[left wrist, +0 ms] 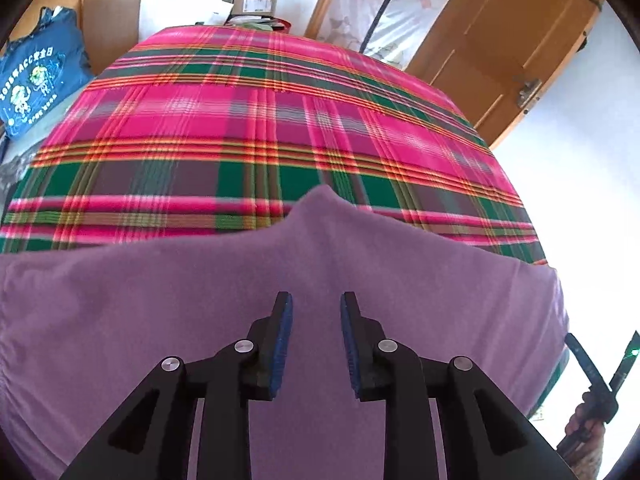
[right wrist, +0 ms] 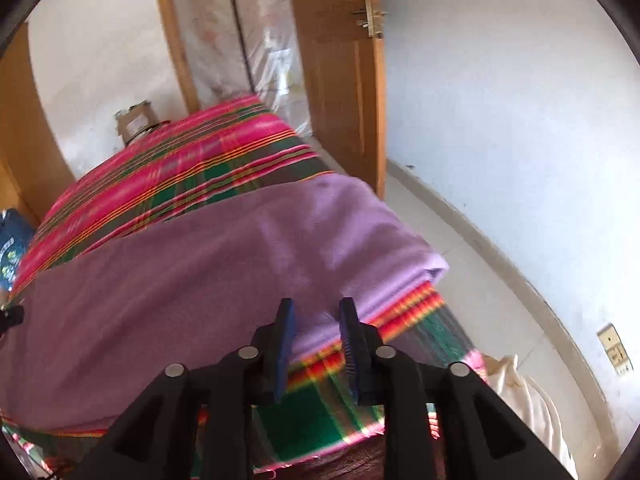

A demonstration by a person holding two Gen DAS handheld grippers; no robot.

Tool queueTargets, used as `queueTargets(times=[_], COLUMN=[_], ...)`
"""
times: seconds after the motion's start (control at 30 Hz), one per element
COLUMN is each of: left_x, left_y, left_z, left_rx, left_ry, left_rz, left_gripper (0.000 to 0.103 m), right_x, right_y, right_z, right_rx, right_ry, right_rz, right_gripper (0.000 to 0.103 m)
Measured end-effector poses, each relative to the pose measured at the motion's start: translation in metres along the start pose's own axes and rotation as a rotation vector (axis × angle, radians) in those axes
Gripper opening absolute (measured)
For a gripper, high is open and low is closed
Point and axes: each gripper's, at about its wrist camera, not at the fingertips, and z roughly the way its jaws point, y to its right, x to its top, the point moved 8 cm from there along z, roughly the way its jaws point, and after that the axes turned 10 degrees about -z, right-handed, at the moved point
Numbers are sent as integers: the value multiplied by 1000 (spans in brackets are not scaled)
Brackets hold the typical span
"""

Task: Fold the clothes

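Note:
A purple garment (left wrist: 200,300) lies spread flat across the near part of a bed covered by a pink and green plaid sheet (left wrist: 260,120). My left gripper (left wrist: 316,300) hovers over the middle of the garment, open, with only the flat cloth showing beneath the gap. In the right wrist view, the garment (right wrist: 200,260) ends in a folded corner at the bed's right edge. My right gripper (right wrist: 318,306) stands open just over its near hem, where purple meets the plaid sheet (right wrist: 180,152). It also shows at the left wrist view's right edge, held by a hand (left wrist: 580,424).
A blue printed bag (left wrist: 36,76) sits left of the bed, and a cardboard box (left wrist: 256,0) stands behind its far end. An open wooden door (right wrist: 340,80) stands at the bed's far right corner. White cloth (right wrist: 520,392) hangs low beside the bed, near a wall socket (right wrist: 614,350).

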Motion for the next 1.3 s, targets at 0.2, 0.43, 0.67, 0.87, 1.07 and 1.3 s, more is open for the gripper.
queueTargets(times=[0.2,0.43,0.67,0.87,1.07,1.3], left_x=[-15,-21,-20,-20,-20,-20], left_y=[-1,-7,-3,-4,-4,-3], left_z=[2,1,3,2,2,3], left_rx=[2,-4,-17,-16,-16,-15], left_ry=[-22,-18,-3,3,6,10], left_rz=[2,-10,-15,-12,-11,-9], left_gripper=[26,26,32,32,32,33], right_x=[-1,-7,-1,2,4,7], right_y=[-4,8,6,4,8,6], right_z=[3,0,5,9,8,3], right_rx=[-4,-19,-36,-60,-60,-92], right_ry=[0,14,12,11,17,34], right_rz=[3,80,90,62,84,30], right_gripper=[38,40,41,39,23,3])
